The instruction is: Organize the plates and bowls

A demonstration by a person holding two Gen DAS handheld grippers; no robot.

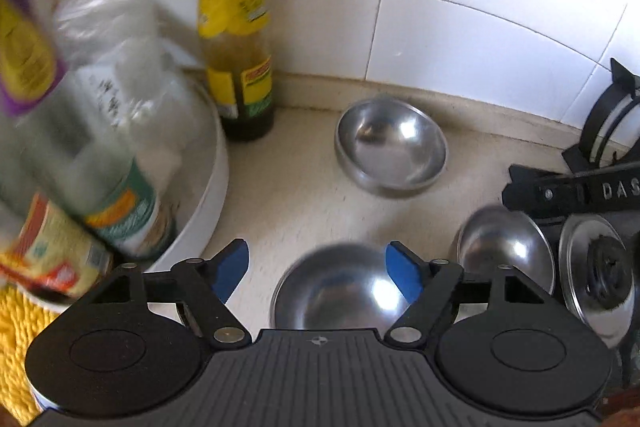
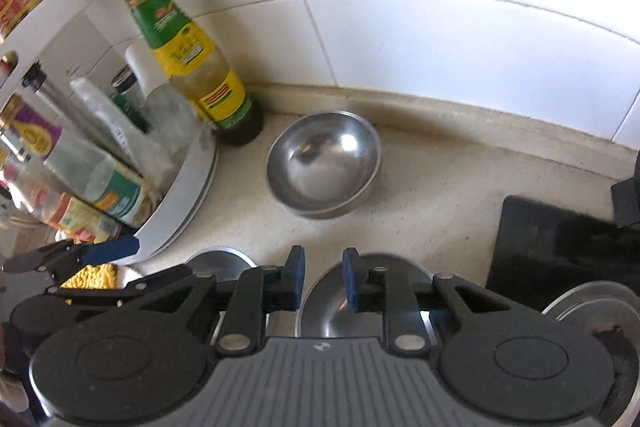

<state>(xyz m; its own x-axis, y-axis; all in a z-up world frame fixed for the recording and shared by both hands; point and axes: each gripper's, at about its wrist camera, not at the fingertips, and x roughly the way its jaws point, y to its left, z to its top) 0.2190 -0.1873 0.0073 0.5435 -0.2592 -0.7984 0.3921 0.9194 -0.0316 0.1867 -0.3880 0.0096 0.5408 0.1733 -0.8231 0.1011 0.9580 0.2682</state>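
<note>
Three steel bowls sit on the beige counter. The far bowl (image 1: 391, 146) stands near the wall and shows in the right wrist view (image 2: 323, 163) too. A second bowl (image 1: 340, 293) lies just under my left gripper (image 1: 318, 271), which is open and empty above it. A third bowl (image 1: 505, 246) sits to its right, under my right gripper. In the right wrist view my right gripper (image 2: 323, 277) has its blue pads a narrow gap apart, empty, above that bowl (image 2: 332, 301). The second bowl (image 2: 222, 261) is at its left.
A white round rack (image 1: 208, 187) with bottles and jars fills the left. A sauce bottle (image 1: 236, 39) stands by the tiled wall. A black stove (image 2: 560, 247) with a burner (image 1: 600, 271) lies right. A yellow cloth (image 1: 16, 339) sits at bottom left.
</note>
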